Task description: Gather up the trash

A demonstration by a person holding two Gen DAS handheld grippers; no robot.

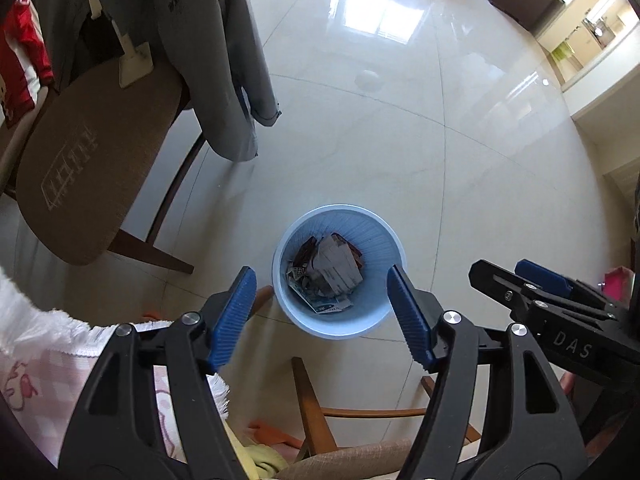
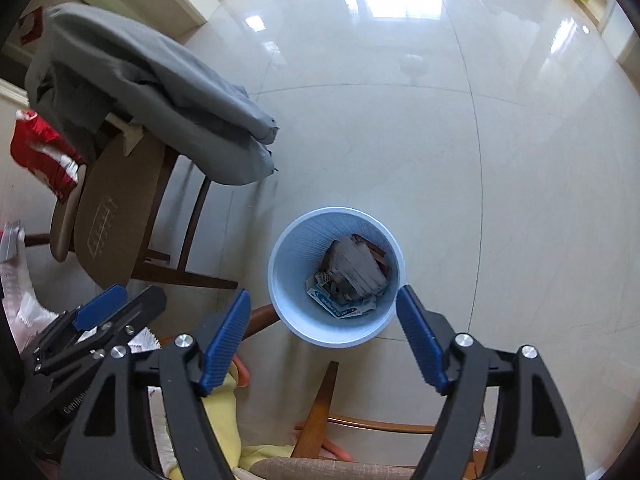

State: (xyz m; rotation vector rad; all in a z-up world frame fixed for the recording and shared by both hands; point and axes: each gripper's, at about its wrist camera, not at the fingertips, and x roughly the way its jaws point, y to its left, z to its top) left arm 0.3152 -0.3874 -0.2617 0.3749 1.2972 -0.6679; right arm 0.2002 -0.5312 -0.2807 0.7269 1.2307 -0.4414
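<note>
A: Where's the bin?

B: The pale blue trash bin [image 1: 338, 272] stands upright on the tiled floor [image 1: 460, 160], mouth facing up toward both cameras. Crumpled paper and wrappers [image 1: 332, 276] lie at its bottom.

A: And the claws?

B: The left claw [image 1: 322, 316] hangs above the bin with its blue pads spread wide, holding nothing. The right claw [image 2: 324, 332] is likewise wide open and empty, just beside the left one.

A: What's around it?

B: A wooden chair [image 1: 92, 184] draped with a grey garment [image 1: 208, 52] stands near the bin. A second chair's wooden frame [image 2: 320, 412] sits below the claws, with yellow cloth [image 2: 228, 420] beside it.
</note>
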